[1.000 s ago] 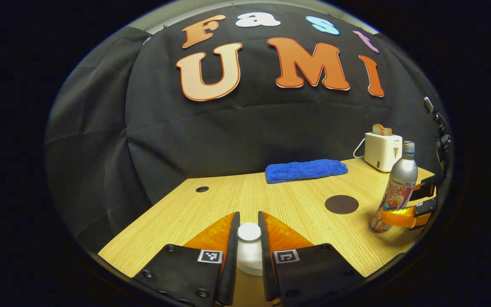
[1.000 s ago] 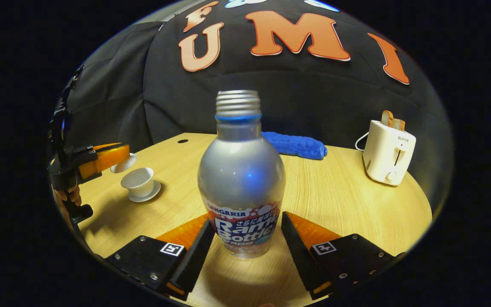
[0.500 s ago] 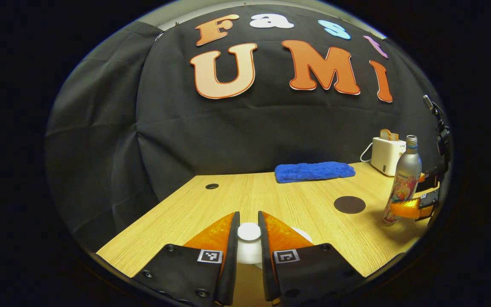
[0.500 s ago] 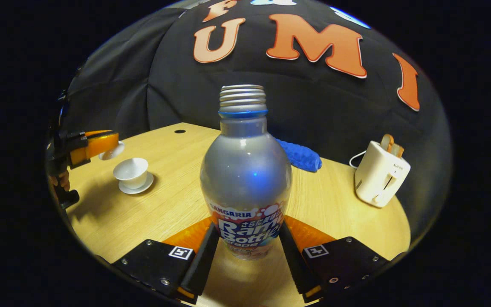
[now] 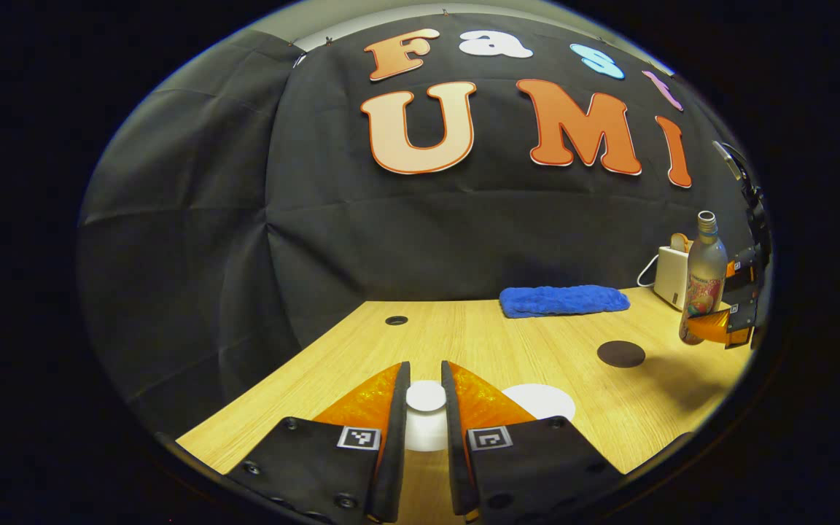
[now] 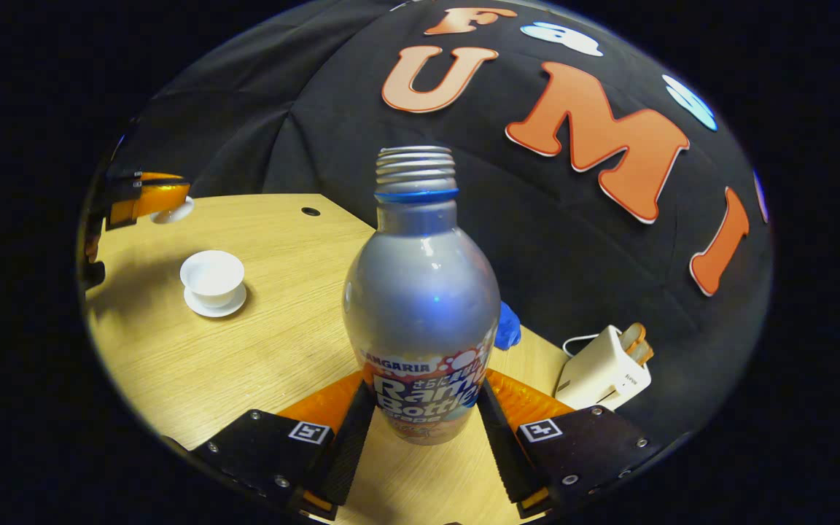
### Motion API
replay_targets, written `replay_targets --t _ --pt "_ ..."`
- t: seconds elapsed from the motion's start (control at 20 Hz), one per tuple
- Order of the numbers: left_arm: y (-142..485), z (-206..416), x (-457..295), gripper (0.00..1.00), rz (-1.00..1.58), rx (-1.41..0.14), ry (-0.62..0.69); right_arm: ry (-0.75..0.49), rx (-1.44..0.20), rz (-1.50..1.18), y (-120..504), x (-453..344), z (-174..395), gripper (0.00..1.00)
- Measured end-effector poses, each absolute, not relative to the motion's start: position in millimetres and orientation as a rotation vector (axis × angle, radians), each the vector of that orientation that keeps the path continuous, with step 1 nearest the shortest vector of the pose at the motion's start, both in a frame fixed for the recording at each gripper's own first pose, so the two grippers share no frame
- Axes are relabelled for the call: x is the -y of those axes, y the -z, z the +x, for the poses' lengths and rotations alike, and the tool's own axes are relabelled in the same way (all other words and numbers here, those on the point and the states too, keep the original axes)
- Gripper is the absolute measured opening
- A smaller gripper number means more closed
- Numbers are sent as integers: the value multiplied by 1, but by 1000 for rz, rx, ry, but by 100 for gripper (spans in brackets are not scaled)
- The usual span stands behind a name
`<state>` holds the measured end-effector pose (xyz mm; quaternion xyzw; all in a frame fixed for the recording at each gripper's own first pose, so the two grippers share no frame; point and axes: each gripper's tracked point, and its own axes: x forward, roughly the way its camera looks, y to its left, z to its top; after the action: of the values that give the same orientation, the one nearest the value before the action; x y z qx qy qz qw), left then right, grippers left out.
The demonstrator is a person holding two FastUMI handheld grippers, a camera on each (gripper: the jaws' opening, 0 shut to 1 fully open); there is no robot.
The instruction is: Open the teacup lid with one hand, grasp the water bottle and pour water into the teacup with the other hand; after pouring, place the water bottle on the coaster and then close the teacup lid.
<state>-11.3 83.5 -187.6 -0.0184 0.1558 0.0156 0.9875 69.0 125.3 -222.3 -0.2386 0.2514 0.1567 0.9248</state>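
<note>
White lid (image 5: 426,397) in L gripper (image 5: 426,408); bottle (image 6: 420,306) clamped in R gripper (image 6: 424,419).

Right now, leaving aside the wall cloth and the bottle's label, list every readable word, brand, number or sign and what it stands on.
Toaster: a small mark on its side, too small to read.
Left gripper: a square coded marker on each finger, no words.
Right gripper: a square coded marker on each finger, no words.
</note>
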Motion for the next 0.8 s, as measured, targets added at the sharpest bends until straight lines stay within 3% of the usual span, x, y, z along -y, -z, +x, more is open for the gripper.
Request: replay_targets --t 0.15,0.3,0.5,0.55,0.75,0.8 --pt "184 -18 -96 25 -41 -309 -48 -341 -497 -567 212 -131 75 79" --pt "183 -24 -110 30 -50 -303 -70 -358 -467 -645 208 -142 89 79" --pt "185 -32 -121 26 -50 -305 -91 -383 -426 -747 201 -158 98 80" --pt "184 -34 -124 30 -52 -305 -93 -389 -419 -767 202 -163 101 79" --pt "187 -39 -132 30 -52 -305 -111 -415 -404 -857 214 -181 100 78" --pt "187 -41 -132 26 -54 -305 -113 -420 -399 -869 216 -189 103 78"
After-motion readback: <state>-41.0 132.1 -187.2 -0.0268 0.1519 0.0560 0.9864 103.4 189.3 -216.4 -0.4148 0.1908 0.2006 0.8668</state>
